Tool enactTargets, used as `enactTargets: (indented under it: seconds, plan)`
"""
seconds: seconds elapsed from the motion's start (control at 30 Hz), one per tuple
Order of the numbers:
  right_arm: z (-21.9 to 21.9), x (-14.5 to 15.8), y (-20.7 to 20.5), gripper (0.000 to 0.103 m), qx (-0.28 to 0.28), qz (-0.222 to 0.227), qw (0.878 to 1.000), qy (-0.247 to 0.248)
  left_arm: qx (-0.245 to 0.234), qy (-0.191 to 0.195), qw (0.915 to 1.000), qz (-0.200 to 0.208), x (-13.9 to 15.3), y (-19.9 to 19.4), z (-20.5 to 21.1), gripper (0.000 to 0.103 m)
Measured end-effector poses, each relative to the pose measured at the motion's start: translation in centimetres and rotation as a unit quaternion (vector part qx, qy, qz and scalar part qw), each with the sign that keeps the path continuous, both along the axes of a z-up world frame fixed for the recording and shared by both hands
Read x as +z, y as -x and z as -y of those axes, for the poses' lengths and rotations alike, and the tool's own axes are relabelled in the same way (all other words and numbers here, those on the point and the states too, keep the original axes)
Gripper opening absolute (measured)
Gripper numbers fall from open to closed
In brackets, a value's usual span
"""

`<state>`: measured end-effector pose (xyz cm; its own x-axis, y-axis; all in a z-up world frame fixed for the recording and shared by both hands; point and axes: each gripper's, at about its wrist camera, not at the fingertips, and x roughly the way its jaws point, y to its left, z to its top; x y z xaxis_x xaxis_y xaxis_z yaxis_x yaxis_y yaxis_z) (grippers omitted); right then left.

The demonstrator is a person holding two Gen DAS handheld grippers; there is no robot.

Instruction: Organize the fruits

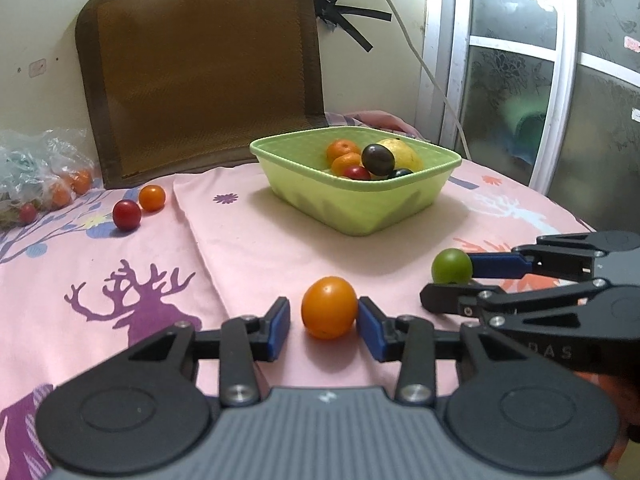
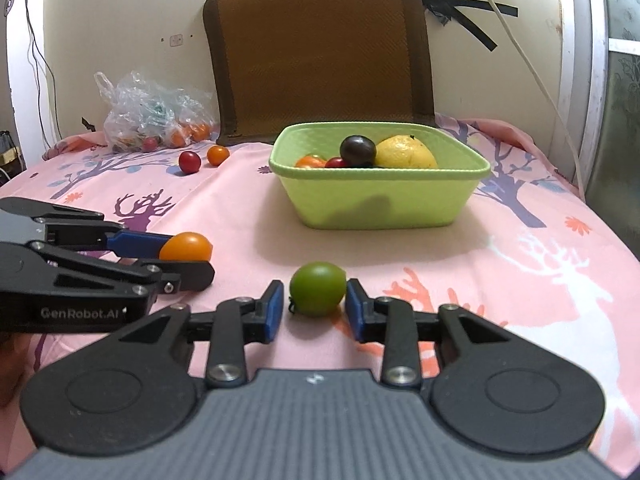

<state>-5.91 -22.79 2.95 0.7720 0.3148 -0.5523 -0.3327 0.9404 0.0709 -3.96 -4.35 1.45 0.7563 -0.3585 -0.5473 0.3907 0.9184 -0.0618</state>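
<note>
Basin behind 2 fruits; bag far left, maybe fruit-filled.

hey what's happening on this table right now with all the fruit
A person is sorting fruit with two handheld grippers. The left gripper has its jaws open around an orange tomato on the pink tablecloth; one pad touches it, the other does not. The right gripper brackets a green tomato, jaws open too. The green basket behind already holds several fruits. A red tomato and a small orange one wait near a plastic bag.
</note>
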Motion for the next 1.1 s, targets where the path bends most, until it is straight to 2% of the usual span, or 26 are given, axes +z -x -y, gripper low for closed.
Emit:
enactTargets:
  seconds: [0.23, 0.33, 0.47, 0.57, 1.1]
  plan:
    - [-0.17, -0.03, 0.05, 0.044, 0.001, 0.002, 1.000, 0.007, 0.004, 0.013, 0.9998, 0.013, 0.18, 0.55, -0.37, 0.037]
    - [-0.16, -0.06, 0.07, 0.044, 0.000, 0.003, 1.000, 0.009, 0.001, 0.008, 0.9998, 0.015, 0.17, 0.64, -0.15, 0.037]
    - [-0.19, -0.08, 0.10, 0.044, 0.000, 0.004, 1.000, 0.012, -0.006, -0.006, 0.9998, 0.018, 0.09, 0.78, 0.28, 0.031]
    - [-0.34, -0.09, 0.26, 0.039, 0.004, 0.008, 1.000, 0.017, -0.006, -0.013, 0.9997, 0.020, 0.06, 0.81, 0.54, 0.031]
    - [-0.20, -0.11, 0.17, 0.038, 0.007, 0.008, 1.000, 0.015, -0.005, -0.007, 0.9999, 0.012, -0.04, 0.49, 0.32, 0.031]
